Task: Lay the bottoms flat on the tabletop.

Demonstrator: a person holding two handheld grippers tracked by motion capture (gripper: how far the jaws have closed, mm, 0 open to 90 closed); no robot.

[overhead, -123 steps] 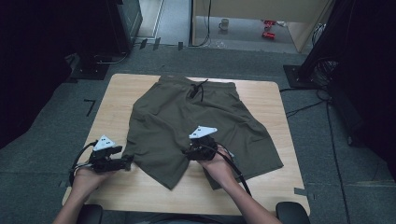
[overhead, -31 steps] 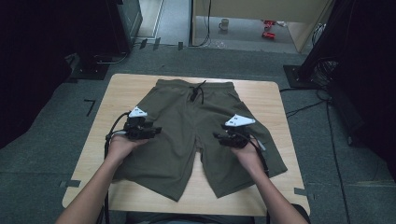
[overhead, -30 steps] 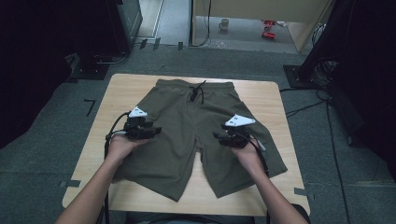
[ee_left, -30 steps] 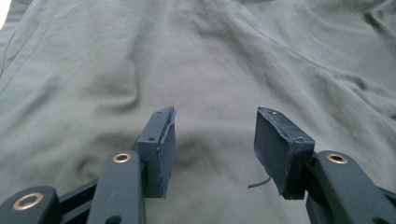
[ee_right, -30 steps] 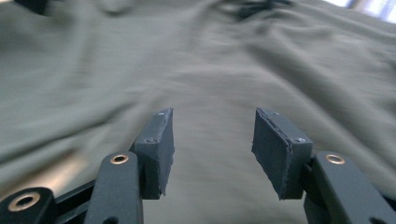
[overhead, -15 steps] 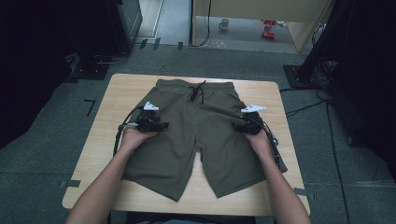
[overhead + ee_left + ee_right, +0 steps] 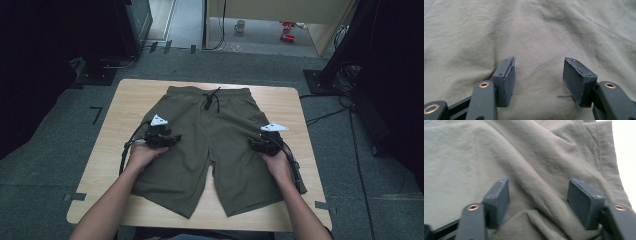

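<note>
Olive-green shorts (image 7: 212, 145) lie flat on the wooden counter (image 7: 115, 120), waistband and black drawstring (image 7: 210, 98) at the far side, both legs pointing toward the person.

Left hand (image 7: 142, 154): rests on the left leg of the shorts, forearm coming up from the lower edge of the high view at a slant. Left gripper (image 7: 167, 140) lies low over the cloth, pointing inward toward the middle of the garment. In the left gripper view its jaws stand apart with bare fabric between the pads; nothing pinched. Jaws have just been opening a little further.

Right hand (image 7: 277, 162): sits on the outer part of the right leg, forearm slanting in from the lower right. Right gripper (image 7: 257, 145) points inward, close over the cloth. In the right gripper view its jaws are spread wide, a ridge of folded fabric running between them, pads not pressing on it. Hem edge and pale counter show at the upper right there. Jaws have just been opening.

Cables trail from both grippers back along the wrists.
</note>
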